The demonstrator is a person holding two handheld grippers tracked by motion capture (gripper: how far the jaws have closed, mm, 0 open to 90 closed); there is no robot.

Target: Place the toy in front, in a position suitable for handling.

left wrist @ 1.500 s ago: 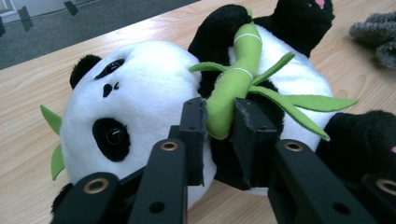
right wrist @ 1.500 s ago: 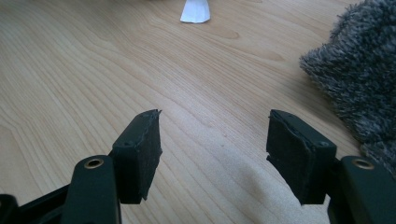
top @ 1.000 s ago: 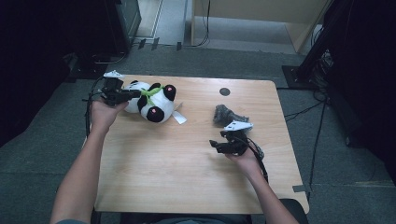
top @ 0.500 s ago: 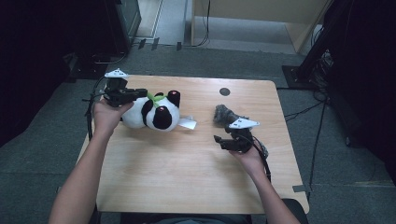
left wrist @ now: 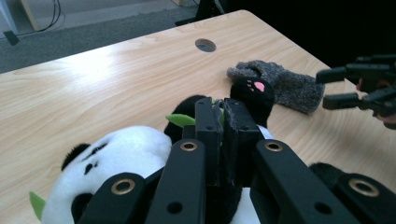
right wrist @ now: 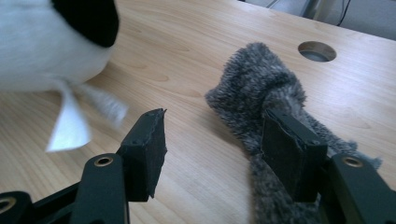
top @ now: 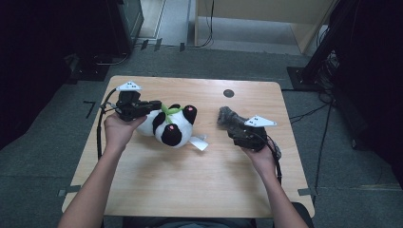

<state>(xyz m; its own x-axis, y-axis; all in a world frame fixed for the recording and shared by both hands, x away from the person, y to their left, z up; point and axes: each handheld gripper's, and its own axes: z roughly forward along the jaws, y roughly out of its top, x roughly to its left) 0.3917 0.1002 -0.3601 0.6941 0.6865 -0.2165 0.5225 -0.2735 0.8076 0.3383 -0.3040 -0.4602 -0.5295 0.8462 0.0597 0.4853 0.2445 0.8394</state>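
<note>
The wooden table (top: 190, 190) has a plush panda (top: 167, 124) lying on its side around the 10 o'clock part of the top, paper tag (top: 198, 143) sticking out toward the middle, and the left gripper (top: 151, 105) is clamped tight on a pinch of its fur right by the little green leaf (left wrist: 181, 120). Over at about 2 o'clock there's a fuzzy grey sock (top: 227, 117) lying flat on the wood. The right gripper (right wrist: 212, 144) sits over it with jaws about half open and just been narrowing, one pad against the sock's edge but nothing actually squeezed yet.
</note>
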